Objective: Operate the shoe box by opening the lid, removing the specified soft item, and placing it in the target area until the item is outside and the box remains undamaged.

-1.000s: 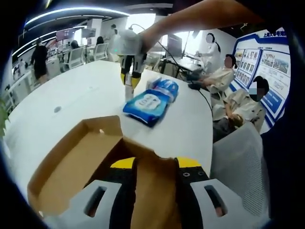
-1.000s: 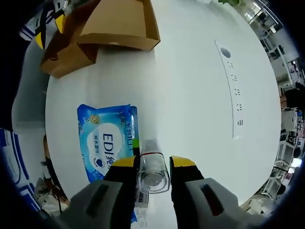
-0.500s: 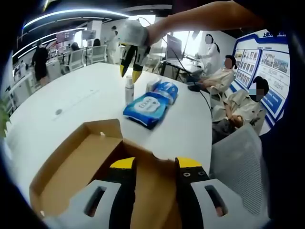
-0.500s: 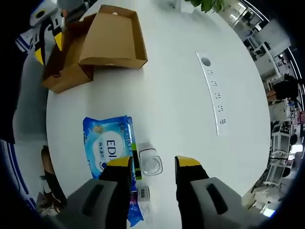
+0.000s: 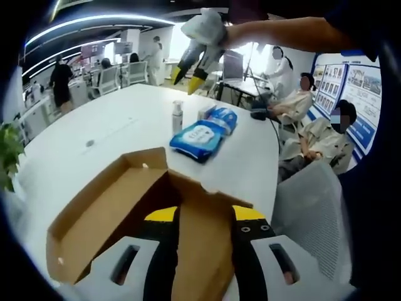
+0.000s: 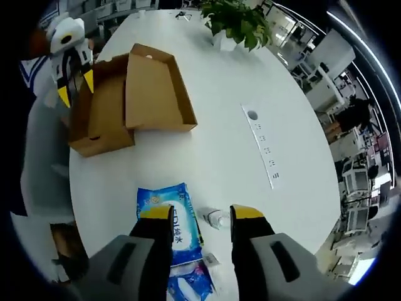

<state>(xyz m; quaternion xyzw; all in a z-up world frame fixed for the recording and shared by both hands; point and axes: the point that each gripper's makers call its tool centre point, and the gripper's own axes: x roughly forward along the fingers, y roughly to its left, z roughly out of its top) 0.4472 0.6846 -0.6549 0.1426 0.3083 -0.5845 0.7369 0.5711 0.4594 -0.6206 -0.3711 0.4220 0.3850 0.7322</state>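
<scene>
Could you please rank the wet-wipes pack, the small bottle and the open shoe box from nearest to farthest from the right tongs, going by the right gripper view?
1. Wet-wipes pack, directly beneath the right tongs, on the left-jaw side.
2. Small bottle, standing beside the pack; too close to the pack to separate confidently.
3. Shoe box, plainly farthest, across the white table, by the left tongs.

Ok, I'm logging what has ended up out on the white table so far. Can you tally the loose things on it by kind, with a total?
Cardboard shoe box, lid open: 1
Blue wipes packs: 2, the larger and a smaller one behind it
Small clear bottle, standing upright: 1
Potted plant: 1
Total: 5
</scene>
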